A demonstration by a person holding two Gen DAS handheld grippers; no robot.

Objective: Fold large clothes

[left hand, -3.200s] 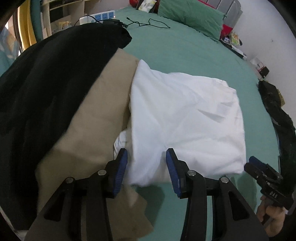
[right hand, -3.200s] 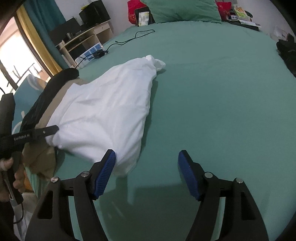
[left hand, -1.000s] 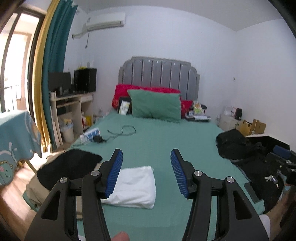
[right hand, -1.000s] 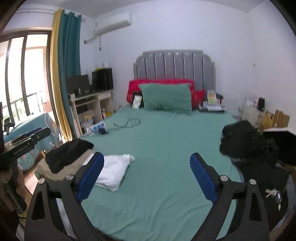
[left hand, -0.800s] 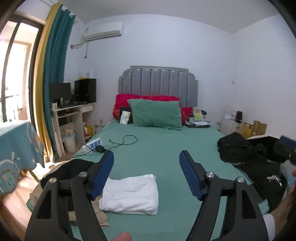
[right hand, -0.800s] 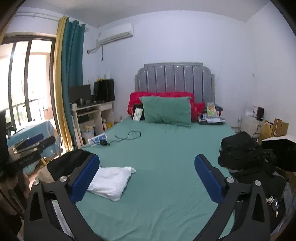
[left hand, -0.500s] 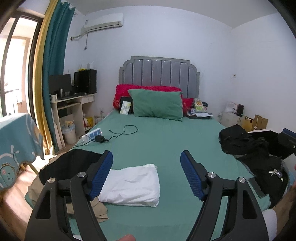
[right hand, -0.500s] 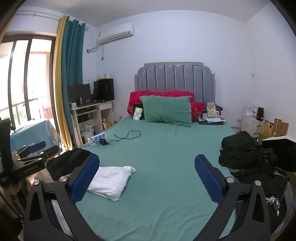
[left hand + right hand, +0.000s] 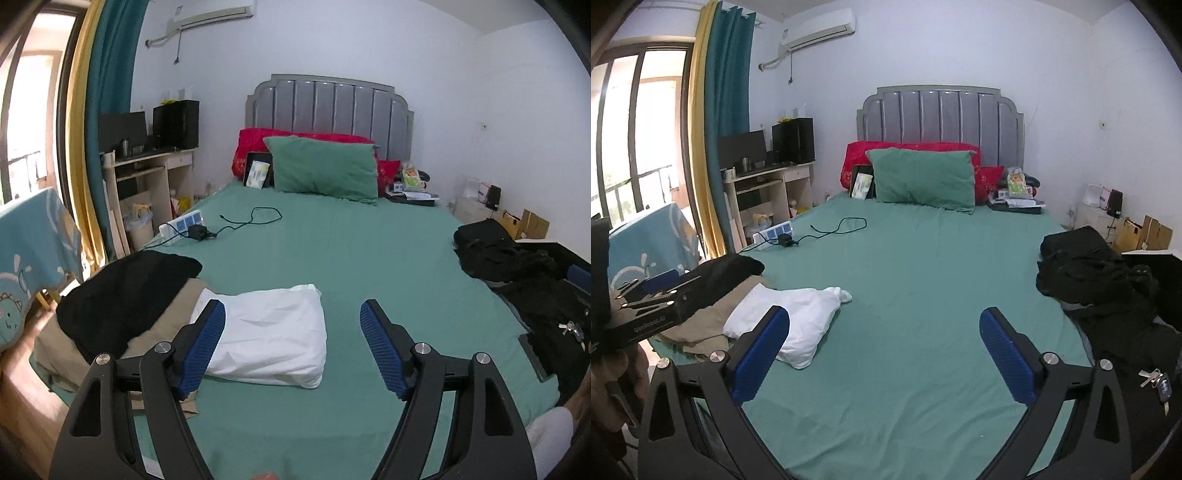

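1. The bed (image 9: 332, 258), with its green sheet, fills both views and serves as your landmark. Moments ago you were bent close over the white garment at its near-left corner; now you stand back at the foot, with the headboard and pillows in sight.

2. That suggests the white piece is finished and you are between garments, likely about to pick the next one.

3. Count the clothes on the bed: three stacked at the near-left corner, namely a black garment (image 9: 125, 291) lying on a tan garment (image 9: 155, 332), and the folded white garment (image 9: 269, 336) beside them, overlapping the tan one's edge. On the bed's right side lies a loose black heap (image 9: 1100, 291), too tangled to count.

4. Your left gripper (image 9: 291, 347) hovers above the foot of the bed. Its jaws have just been opening, now stand wide apart and hold nothing; the white garment lies on the sheet beyond them.

5. Your right gripper (image 9: 882, 354) also hangs over the foot of the bed, jaws spread wide and empty.

6. Smaller things: one green pillow (image 9: 321, 170) at the head, one power strip (image 9: 183, 223) on the bed's left edge, one set of keys (image 9: 1156, 380) on the black heap.
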